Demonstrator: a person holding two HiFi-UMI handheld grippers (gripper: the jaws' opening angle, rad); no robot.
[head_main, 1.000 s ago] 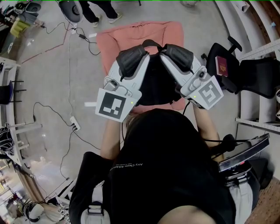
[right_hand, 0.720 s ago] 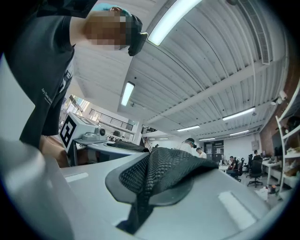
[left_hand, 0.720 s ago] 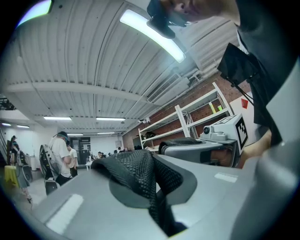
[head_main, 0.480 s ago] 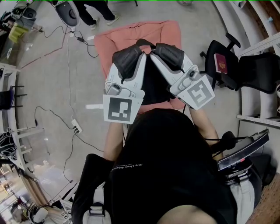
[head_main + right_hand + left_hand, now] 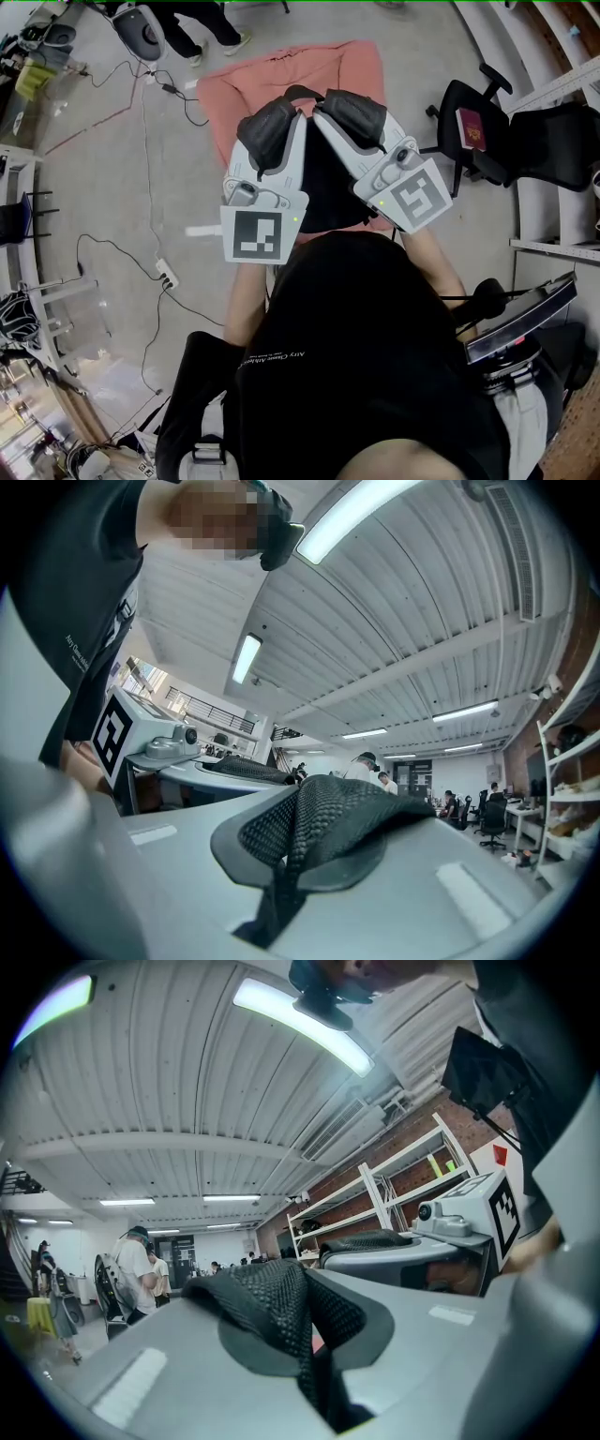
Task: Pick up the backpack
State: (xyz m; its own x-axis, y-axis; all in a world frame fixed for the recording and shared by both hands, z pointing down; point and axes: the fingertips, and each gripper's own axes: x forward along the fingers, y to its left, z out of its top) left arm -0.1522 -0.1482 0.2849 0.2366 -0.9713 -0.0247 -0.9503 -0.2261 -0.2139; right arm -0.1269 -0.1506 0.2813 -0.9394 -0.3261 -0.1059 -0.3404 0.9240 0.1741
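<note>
In the head view the black backpack hangs between my two grippers, over a pink mat. My left gripper is shut on a black mesh shoulder strap, which bulges out of its closed jaws in the left gripper view. My right gripper is shut on the other mesh strap in the same way. Both point level, with their tips close together. The pack's top handle loop shows between them. Most of the pack is hidden below the gripper bodies.
A black office chair with a red booklet on it stands to the right, beside white shelving. Cables and a power strip lie on the floor to the left. A person's feet are at the top, and people stand far off.
The right gripper has edged left, so the two gripper tips are closer together. Both keep their hold on the straps, and the view has shifted slightly.
</note>
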